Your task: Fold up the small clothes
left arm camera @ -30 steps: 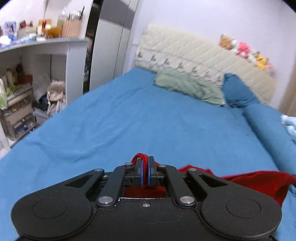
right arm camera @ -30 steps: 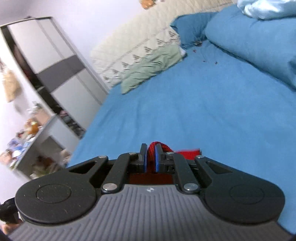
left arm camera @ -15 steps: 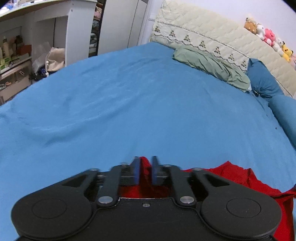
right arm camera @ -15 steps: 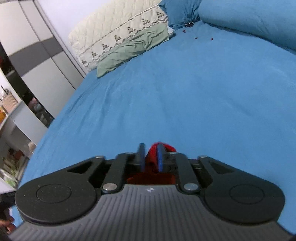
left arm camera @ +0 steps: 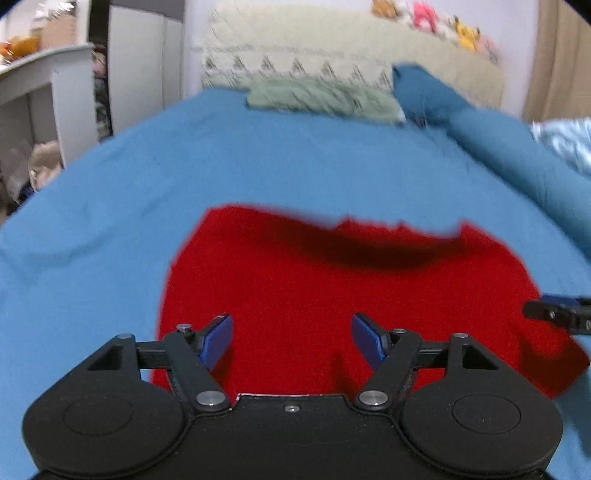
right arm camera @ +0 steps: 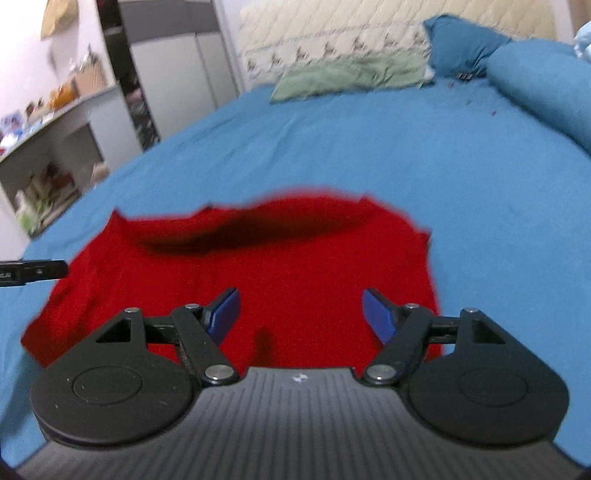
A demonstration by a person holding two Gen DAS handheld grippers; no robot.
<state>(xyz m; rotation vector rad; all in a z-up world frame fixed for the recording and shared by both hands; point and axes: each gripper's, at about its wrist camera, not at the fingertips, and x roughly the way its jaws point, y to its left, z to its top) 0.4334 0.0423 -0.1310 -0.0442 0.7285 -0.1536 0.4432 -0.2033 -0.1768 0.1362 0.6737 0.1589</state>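
**Red garment on blue bed, both grippers released**

Item: red garment [left arm camera: 332,295], one piece, lying spread on the blue bed [left arm camera: 110,221] towards its foot edge, below and ahead of both cameras; its far edge is uneven, with a dark shadowed fold running across it; its near part is hidden behind the gripper bodies; the right wrist view shows the same garment [right arm camera: 280,280] with its right-hand edge falling steeply and its left part trailing out towards the bed's left side.

Left gripper [left arm camera: 291,338]: jaws released and widening, blue pads well apart; the garment shows between them, but neither pad presses on it; whether the pads touch the cloth cannot be told.

Right gripper [right arm camera: 299,314]: jaws likewise released and widening, blue pads well apart over the red cloth, nothing clamped; a tip of it also shows at the right margin of the left wrist view, over the garment's right part; a dark tip of the left gripper shows at the left margin of the right wrist view, beside the garment's left part.

Surroundings: green pillow [left arm camera: 325,99] at the head edge of the bed, against a cream quilted headboard [left arm camera: 332,48]; blue pillow [left arm camera: 428,92] just beside the green one; soft toys [left arm camera: 443,18] along the headboard top; white shelving unit [left arm camera: 40,92] off the bed's left side; both views are blurred.
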